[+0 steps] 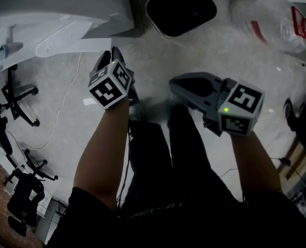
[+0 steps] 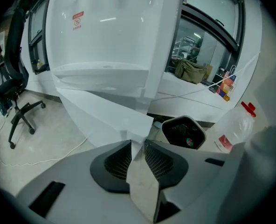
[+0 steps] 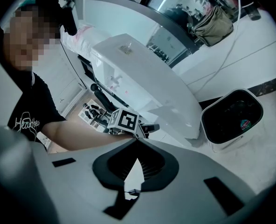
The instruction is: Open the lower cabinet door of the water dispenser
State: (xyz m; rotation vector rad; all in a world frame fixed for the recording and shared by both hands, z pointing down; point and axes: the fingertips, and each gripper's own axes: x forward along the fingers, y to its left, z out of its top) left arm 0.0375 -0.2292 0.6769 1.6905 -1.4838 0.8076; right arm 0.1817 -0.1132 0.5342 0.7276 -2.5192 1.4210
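The white water dispenser (image 2: 105,31) stands ahead, at the upper left in the head view (image 1: 55,14). Its lower cabinet door (image 2: 110,111) hangs swung out toward me. The door's free corner lies between the pads of my left gripper (image 2: 137,143), which is shut on that edge. In the right gripper view the left gripper's marker cube (image 3: 126,120) sits against the door (image 3: 182,113). My right gripper (image 1: 174,81) hovers to the right over the floor, away from the dispenser. Its jaws (image 3: 137,143) meet at the tips with nothing between them.
A white waste bin with a black liner (image 1: 181,6) stands just right of the dispenser. A large clear water bottle (image 1: 277,19) lies further right. Office chairs (image 1: 18,99) stand at the left, and a white cable (image 1: 65,102) runs across the floor.
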